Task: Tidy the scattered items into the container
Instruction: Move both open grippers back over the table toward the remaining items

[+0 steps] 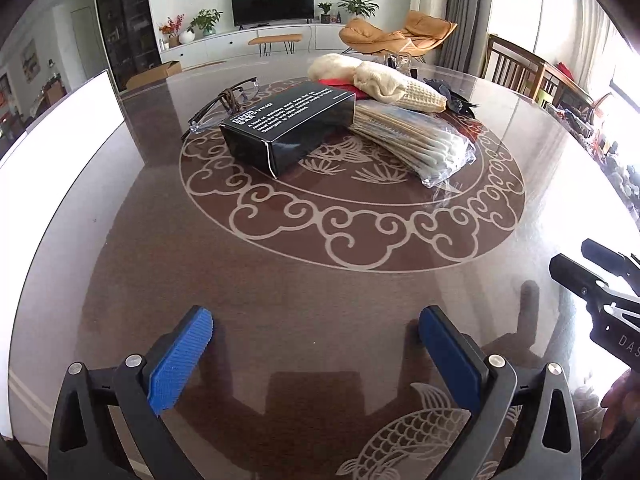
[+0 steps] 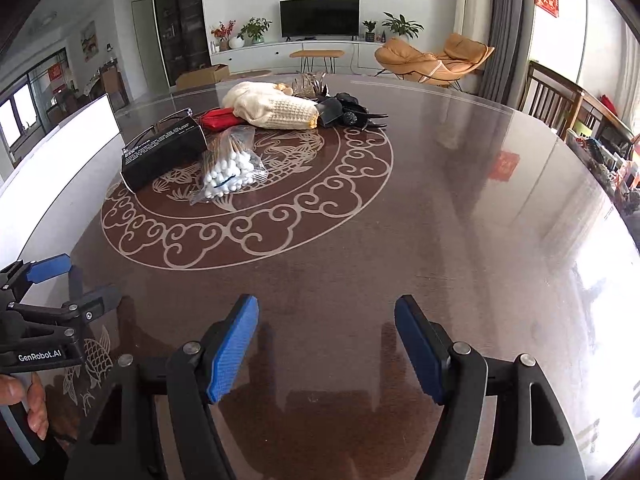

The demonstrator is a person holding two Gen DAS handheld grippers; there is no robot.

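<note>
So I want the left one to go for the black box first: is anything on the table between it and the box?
Nothing visible: only bare glass tabletop lies between the open, empty left hand-held gripper and the black box. The eyeglasses lie behind the box, the cotton swab bag to its right.

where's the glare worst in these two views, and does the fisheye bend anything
Right wrist view: the window's glare washes out the table along its right edge, near, and a red wall hanging mirrors in the gloss. Left wrist view: blown-out white at the far right and on the white panel at left. Both views: the table rim curves strongly and the corners go dark; the black box stays sharp.
</note>
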